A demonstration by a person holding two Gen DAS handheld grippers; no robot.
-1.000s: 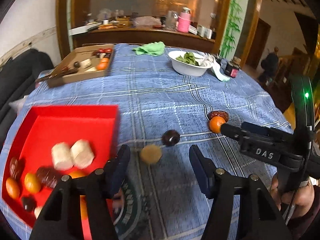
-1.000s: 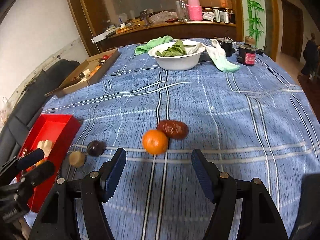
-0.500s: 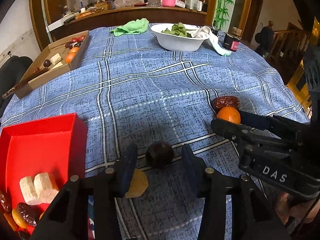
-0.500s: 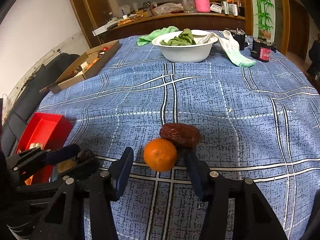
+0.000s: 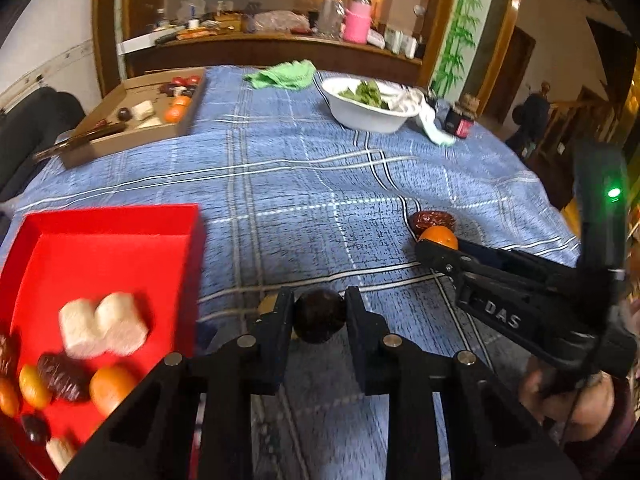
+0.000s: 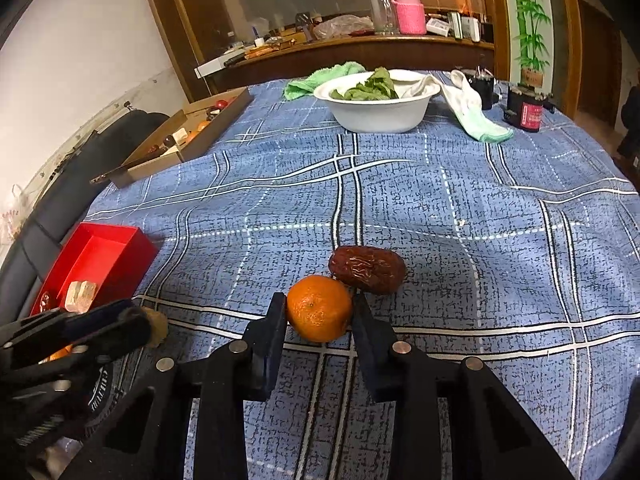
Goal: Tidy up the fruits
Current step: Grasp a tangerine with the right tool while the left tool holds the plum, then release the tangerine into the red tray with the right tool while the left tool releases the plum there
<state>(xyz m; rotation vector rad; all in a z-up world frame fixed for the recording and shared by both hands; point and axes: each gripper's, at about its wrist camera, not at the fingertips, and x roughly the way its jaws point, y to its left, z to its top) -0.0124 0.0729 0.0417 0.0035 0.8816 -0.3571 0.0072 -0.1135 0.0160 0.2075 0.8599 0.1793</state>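
Two grips on blue plaid tablecloth (image 6: 460,208): left gripper (image 5: 320,316) clamps dark fruit (image 5: 319,320); right gripper (image 6: 319,312) clamps orange (image 6: 319,307); red tray (image 5: 112,256) at nine o'clock.

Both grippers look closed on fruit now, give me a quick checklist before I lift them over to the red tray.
1. Left gripper shut on dark round fruit: ok.
2. Right gripper shut on orange: ok.
3. Date clear of the orange: not ok, they touch.
4. Red tray has free floor: ok.
5. Yellowish piece clear of the left gripper: cannot tell.
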